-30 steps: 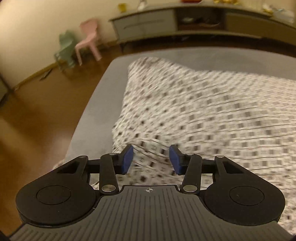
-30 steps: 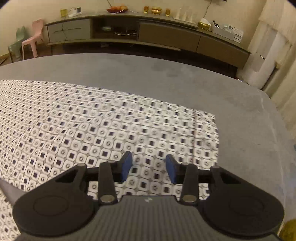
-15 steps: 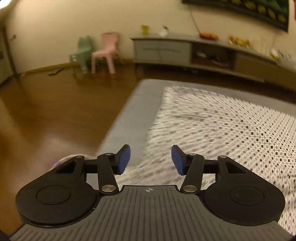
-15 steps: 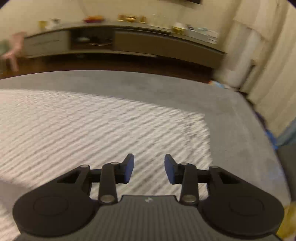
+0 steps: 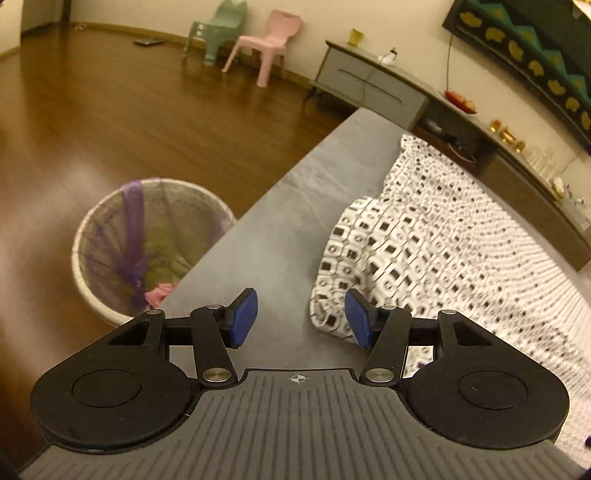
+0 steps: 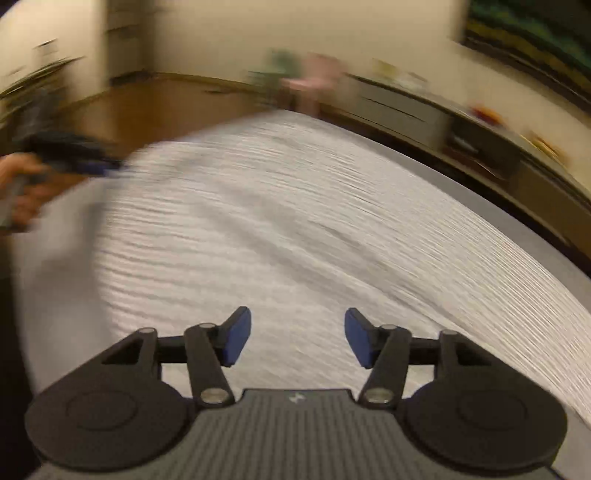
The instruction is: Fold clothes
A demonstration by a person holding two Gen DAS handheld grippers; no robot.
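Observation:
A white garment with a black square pattern (image 5: 436,243) lies spread on a grey surface (image 5: 273,236); its near corner is folded over by my left gripper's right pad. My left gripper (image 5: 301,321) is open and empty, above the grey surface just left of that corner. In the right wrist view the garment (image 6: 295,229) is blurred by motion and fills the middle. My right gripper (image 6: 297,338) is open and empty above it. The left gripper (image 6: 74,158), held in a hand, shows at the far left of that view.
A white round basket with a purple-tinted liner (image 5: 147,243) stands on the wooden floor left of the grey surface's edge. A pink chair (image 5: 269,44) and a green chair (image 5: 218,29) stand by the far wall. A long low cabinet (image 5: 461,122) runs behind the surface.
Both grippers have swung left, staying open. The left view now looks over the surface's left edge at the basket; the right view has turned across the garment towards the left hand.

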